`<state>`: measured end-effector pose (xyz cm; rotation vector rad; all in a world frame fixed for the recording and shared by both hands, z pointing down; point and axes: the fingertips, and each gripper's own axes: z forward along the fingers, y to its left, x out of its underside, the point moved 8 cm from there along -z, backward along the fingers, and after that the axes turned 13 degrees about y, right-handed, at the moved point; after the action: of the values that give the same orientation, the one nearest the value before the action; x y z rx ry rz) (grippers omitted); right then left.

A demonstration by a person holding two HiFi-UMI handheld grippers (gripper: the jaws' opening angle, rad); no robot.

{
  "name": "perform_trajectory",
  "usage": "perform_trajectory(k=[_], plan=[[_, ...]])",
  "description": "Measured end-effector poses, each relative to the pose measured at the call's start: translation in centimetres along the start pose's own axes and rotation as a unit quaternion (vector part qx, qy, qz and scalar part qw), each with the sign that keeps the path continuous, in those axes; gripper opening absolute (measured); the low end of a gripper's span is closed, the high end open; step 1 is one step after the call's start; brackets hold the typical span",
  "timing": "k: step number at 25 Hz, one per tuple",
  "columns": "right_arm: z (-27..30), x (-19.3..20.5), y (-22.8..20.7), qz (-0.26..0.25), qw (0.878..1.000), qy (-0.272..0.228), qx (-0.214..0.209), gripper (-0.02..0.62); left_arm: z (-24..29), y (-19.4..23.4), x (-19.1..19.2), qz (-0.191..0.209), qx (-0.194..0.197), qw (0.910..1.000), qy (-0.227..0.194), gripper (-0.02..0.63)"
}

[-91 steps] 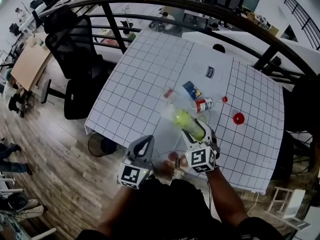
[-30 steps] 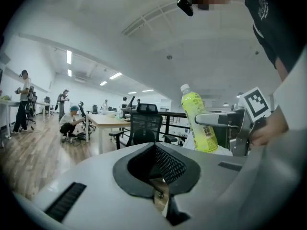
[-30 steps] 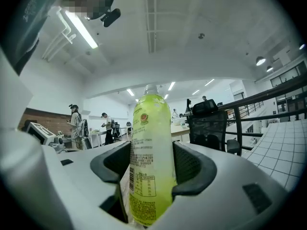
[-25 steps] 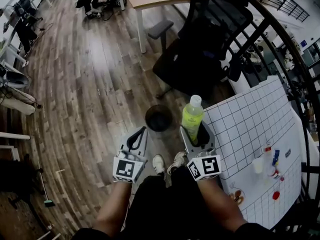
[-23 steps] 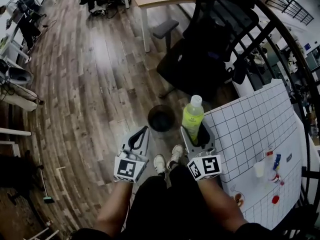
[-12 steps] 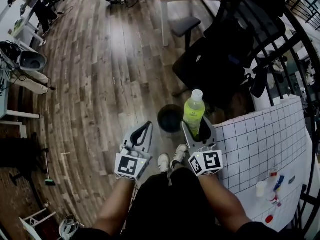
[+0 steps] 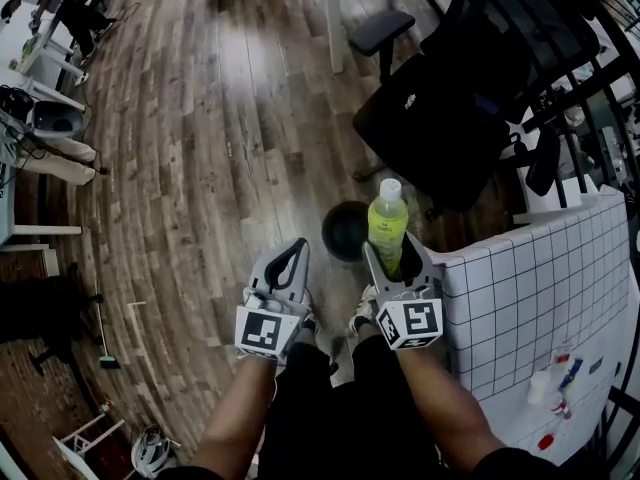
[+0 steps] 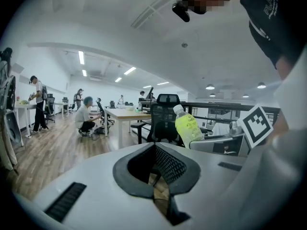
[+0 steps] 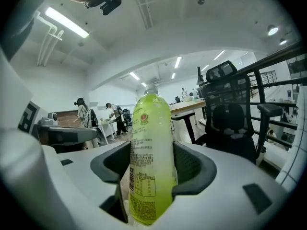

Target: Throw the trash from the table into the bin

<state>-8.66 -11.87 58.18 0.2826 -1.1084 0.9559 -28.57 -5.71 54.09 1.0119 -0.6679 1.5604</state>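
Right gripper view: right tool (image 9: 154, 181) pinches the green bottle (image 9: 150, 143) upright between its jaws.

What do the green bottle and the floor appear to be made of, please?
The bottle looks like glossy plastic: translucent yellow-green walls, printed label, white cap. The floor looks like wood planks or laminate, semi-gloss: grain lines and a light glare.

We now face away from the counter (image 7: 540, 298), which lies at our right instead of ahead. The green bottle (image 7: 387, 226) in our right gripper (image 7: 392, 256) hangs over the floor (image 7: 200, 168), and the bin (image 7: 342, 234), previously apart, is just beyond it.
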Motion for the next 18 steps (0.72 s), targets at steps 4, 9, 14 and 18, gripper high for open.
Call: perform_trajectory(k=[4, 9, 14, 18], plan=[[2.9, 2.7, 0.0, 0.008, 1.000, 0.019, 0.015, 0.287, 2.2, 1.7, 2.5, -0.004, 0.019, 0.9997, 0.012, 0.018], [5.5, 6.9, -0.5, 0.006, 0.998, 0.056, 0.030, 0.287, 5.0, 3.1, 5.7, -0.014, 0.033, 0.9989, 0.029, 0.018], [9.0, 12.5, -0.9, 0.017, 0.994, 0.100, 0.044, 0.287, 7.9, 5.2, 9.8, -0.024, 0.034, 0.9980, 0.047, 0.018], [11.5, 17.1, -1.9, 0.023, 0.989, 0.137, 0.051, 0.287, 9.9, 5.8, 13.3, -0.031, 0.033, 0.9968, 0.066, 0.018]])
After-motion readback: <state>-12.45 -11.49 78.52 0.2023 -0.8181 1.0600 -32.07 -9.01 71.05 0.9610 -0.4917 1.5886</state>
